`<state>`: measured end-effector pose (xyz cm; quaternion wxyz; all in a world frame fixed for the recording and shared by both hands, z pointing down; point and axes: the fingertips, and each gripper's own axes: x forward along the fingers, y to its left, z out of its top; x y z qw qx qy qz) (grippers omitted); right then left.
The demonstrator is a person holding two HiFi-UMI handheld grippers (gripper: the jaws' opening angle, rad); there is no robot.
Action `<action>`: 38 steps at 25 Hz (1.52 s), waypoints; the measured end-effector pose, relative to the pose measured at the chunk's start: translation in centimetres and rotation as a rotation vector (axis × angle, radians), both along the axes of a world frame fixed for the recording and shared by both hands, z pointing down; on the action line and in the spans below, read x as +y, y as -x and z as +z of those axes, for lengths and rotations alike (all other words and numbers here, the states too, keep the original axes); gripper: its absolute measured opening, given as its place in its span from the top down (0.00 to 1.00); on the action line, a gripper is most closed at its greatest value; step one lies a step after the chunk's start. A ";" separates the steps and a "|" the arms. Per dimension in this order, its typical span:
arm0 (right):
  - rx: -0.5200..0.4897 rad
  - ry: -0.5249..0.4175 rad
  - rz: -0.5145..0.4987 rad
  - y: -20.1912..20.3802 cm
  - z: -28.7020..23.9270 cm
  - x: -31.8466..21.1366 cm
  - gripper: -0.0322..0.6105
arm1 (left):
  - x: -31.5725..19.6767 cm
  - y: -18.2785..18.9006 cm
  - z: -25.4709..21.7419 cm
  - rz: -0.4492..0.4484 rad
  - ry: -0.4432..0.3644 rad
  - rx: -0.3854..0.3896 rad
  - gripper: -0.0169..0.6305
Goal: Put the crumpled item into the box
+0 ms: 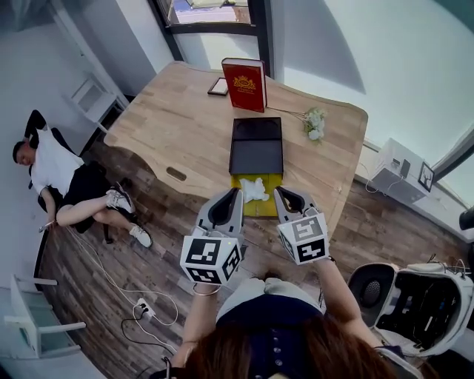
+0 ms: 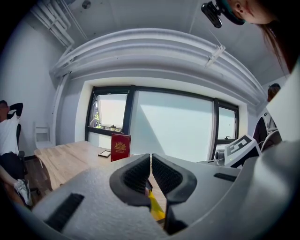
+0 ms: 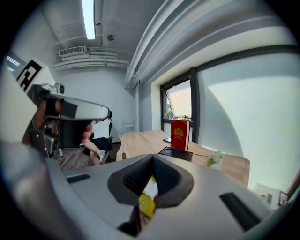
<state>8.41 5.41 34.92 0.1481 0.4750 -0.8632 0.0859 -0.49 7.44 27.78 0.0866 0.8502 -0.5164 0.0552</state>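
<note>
- The room has white walls, a dark-framed window [image 1: 211, 18] beyond the fingers, and a wood-plank floor [image 1: 104, 296] beneath and to both sides of them.
- The pale wooden desk [image 1: 163, 126] with rounded corners stretches away ahead of the fingers; its near edge lies just under their tips.
- A person [image 1: 63, 181] reclines in a chair on the floor, far off to the left of the left fingers.
- An open white case [image 1: 422, 303] with dark lining sits on the floor, behind and to the right of the right fingers.
- A white power strip [image 1: 144, 307] with trailing cable lies on the floor, behind and left of the left fingers.
- A black tray set [image 1: 256, 144], in two parts, lies flat on the desk just beyond the fingertips.
- A red book [image 1: 244, 84] stands upright further ahead, past the black parts.
- The yellow box [image 1: 255, 209] rests at the desk's near edge, between the two sets of fingertips.
- White flowers [image 1: 315, 123] lie on the desk ahead and to the right of the right fingers.
- The crumpled item [image 1: 254, 189], white, lies inside the yellow box, between the fingertips and touched by neither.
- The left gripper [image 2: 151, 157] has its fingers pressed together, holding nothing.
- The right gripper [image 3: 152, 159] likewise has its fingers closed at the tips, empty.
</note>
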 end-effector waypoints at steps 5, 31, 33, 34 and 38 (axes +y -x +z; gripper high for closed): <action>-0.024 -0.048 0.018 0.0 -2.3 1.4 0.91 | 0.7 -0.2 -0.5 0.017 -0.009 0.001 0.92; -0.035 -0.207 0.147 0.9 -9.5 10.7 0.91 | 8.7 2.3 -3.4 0.109 -0.069 0.027 0.92; -0.022 -0.218 0.150 1.3 -9.7 11.7 0.91 | 9.5 2.6 -3.6 0.113 -0.074 0.031 0.92; -0.018 -0.223 0.152 1.4 -9.7 12.0 0.91 | 9.8 2.7 -3.6 0.114 -0.077 0.033 0.92; -0.014 -0.237 0.156 1.8 -10.2 13.6 0.91 | 11.1 3.2 -3.7 0.119 -0.087 0.037 0.92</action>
